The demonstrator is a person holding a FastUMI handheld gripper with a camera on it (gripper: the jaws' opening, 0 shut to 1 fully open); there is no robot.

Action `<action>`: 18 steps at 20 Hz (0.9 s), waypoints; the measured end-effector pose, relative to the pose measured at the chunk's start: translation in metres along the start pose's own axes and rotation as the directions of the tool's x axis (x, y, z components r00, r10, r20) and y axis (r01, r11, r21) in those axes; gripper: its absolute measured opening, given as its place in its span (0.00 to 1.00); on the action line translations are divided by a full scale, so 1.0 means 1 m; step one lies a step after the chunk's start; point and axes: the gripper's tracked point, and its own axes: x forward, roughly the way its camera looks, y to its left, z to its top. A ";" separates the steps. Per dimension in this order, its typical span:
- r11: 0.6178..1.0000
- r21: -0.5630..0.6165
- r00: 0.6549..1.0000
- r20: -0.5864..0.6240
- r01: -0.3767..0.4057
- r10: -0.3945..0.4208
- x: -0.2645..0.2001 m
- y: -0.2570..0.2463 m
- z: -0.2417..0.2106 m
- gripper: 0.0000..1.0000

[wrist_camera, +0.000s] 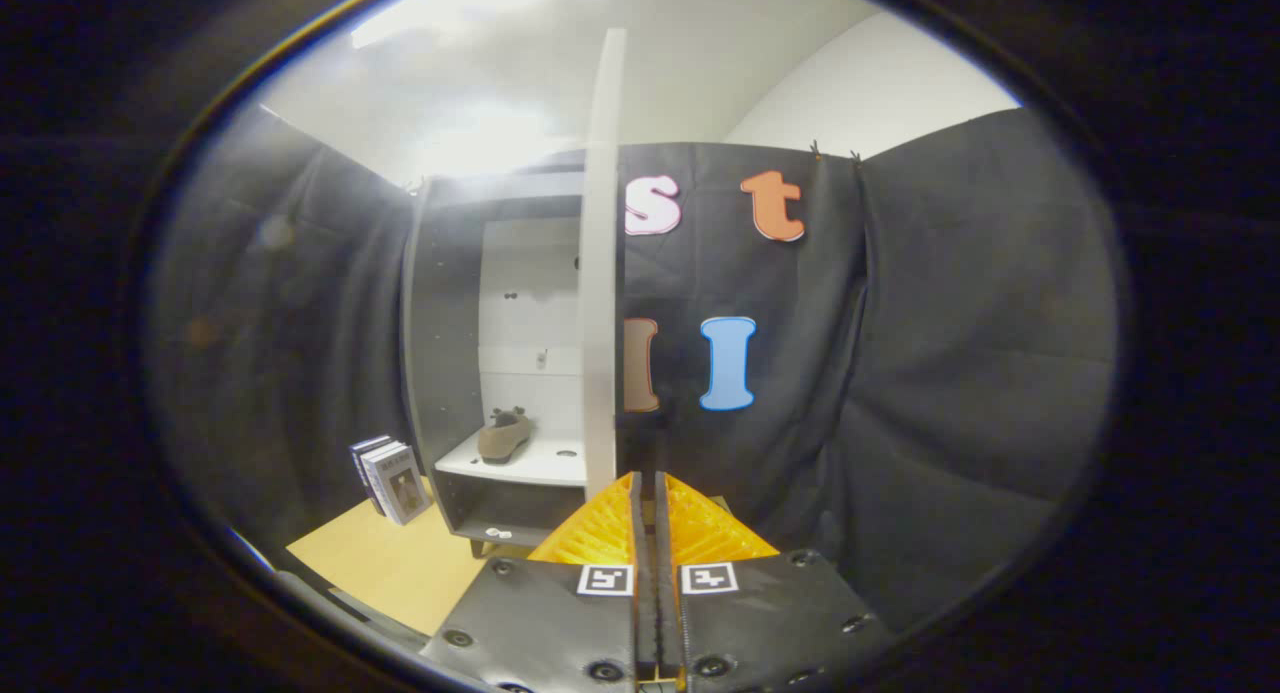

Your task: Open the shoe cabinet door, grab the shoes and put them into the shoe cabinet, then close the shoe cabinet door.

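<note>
The shoe cabinet (440, 353) stands open beyond the claw, a tall dark box with flat matte panels and a pale back wall. Its door (603, 263) is swung out and seen edge-on as a thin, smooth, pale slab just ahead of the fingertips. The risk I judge greatest: the claw (647, 488) has its fingers pressed together with nothing between them and sits right at the door's lower edge, so a push meant to close it could slide off that narrow, slick edge, or send the door in too fast and jolt the cabinet. One shoe (504, 437), a soft tan slip-on with a low rounded toe, rests on the white shelf (540, 465) inside; it lies near the shelf's front and might be clipped by the door. The yellowish bench (400, 563) looks smooth; upright books (390, 481) lean beside the cabinet
</note>
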 end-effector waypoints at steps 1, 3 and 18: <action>1.000 0.002 1.000 0.014 0.006 -0.006 -0.006 0.008 0.004 0.03; 1.000 0.004 0.999 0.032 0.012 -0.012 -0.012 0.028 0.006 0.03; 0.999 0.052 0.989 -0.150 -0.007 0.014 0.036 0.212 -0.143 0.03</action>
